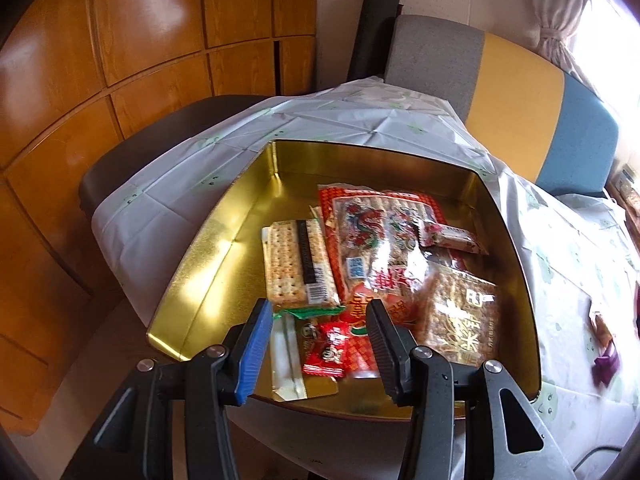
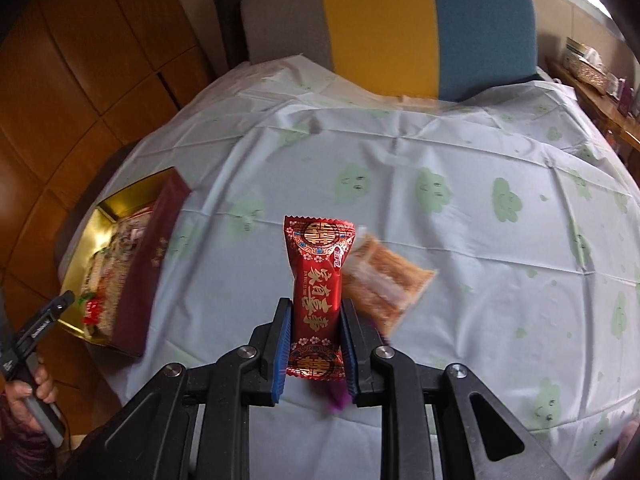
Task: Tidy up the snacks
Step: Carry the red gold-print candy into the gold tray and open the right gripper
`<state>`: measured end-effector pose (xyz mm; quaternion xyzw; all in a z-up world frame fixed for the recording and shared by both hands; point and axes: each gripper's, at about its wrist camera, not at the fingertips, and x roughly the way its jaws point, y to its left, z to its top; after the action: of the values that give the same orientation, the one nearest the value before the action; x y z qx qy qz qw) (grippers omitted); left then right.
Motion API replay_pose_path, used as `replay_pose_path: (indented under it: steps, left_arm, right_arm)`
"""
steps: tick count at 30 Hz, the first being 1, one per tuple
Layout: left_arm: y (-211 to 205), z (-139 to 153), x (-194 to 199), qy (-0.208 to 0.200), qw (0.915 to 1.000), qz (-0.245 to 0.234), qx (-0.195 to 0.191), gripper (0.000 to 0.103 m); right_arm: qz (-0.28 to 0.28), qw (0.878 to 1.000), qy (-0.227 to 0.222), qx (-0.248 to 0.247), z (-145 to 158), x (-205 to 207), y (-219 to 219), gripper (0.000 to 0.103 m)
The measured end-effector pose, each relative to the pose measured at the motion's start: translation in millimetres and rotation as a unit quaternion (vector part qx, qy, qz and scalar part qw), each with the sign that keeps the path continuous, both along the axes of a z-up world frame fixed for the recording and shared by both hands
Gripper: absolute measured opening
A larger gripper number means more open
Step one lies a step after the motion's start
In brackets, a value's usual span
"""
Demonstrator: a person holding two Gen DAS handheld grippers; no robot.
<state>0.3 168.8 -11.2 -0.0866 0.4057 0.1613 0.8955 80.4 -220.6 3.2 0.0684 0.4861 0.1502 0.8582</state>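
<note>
I have the red snack packet (image 2: 316, 300) pinched across its lower half in the right gripper (image 2: 316, 316), jaws closed on its flanks, lifted above the desk (image 2: 460, 240). It looks light and puffy: a glossy foil pillow pack with crimped, saw-toothed seals at top and bottom. I judge the film slick and the filling crushable, so I would keep the squeeze gentle and hold it by the middle of the body, as now, not by the thin seals, which would fold and let it swing.

Just behind it on the tablecloth (image 2: 400, 160) lies a clear-wrapped pack of orange-brown wafers (image 2: 384, 284), blurred; I take those for brittle, best gripped flat across the short sides. A scrap of something purple (image 2: 336, 402) shows under the jaws; I cannot tell what it is.

My left gripper (image 1: 318, 344) hangs over the near end of the gold tin (image 1: 208, 248), jaws spread and holding nothing. The tin is stiff, shiny sheet metal with upright walls and dark red outer sides. Inside lie a cracker pack (image 1: 294, 264), a big red crinkly bag (image 1: 380, 236), a small red candy (image 1: 328, 350) and a brown brittle pack (image 1: 464, 316), all in slippery film. The cloth is thin, creased plastic that could drag with the tin.
</note>
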Motion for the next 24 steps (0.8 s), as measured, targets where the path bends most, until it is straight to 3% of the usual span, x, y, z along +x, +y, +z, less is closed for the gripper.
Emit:
replay_pose_path:
  steps: [8,14,17,24]
  left_arm:
    - [34.5,6.0,-7.1,-0.01,0.9986,0.051,0.002,0.049]
    - [47.4,2.5,-9.3,-0.008,0.9978,0.065,-0.006,0.049]
    - [46.8,1.9,-9.4,-0.008,0.9982,0.059,-0.007,0.049]
    - [39.4,-1.4,-7.3,-0.007,0.999,0.044,-0.004,0.049]
  right_arm:
    - [0.127,0.987,0.022,0.092,8.7,6.2,115.7,0.022]
    - [0.159,0.975,0.026,0.151,18.3,25.5,189.9,0.026]
    - [0.151,0.979,0.021,0.138,13.7,39.9,219.1,0.035]
    - [0.162,0.983,0.02,0.083,-3.1,32.2,233.2,0.035]
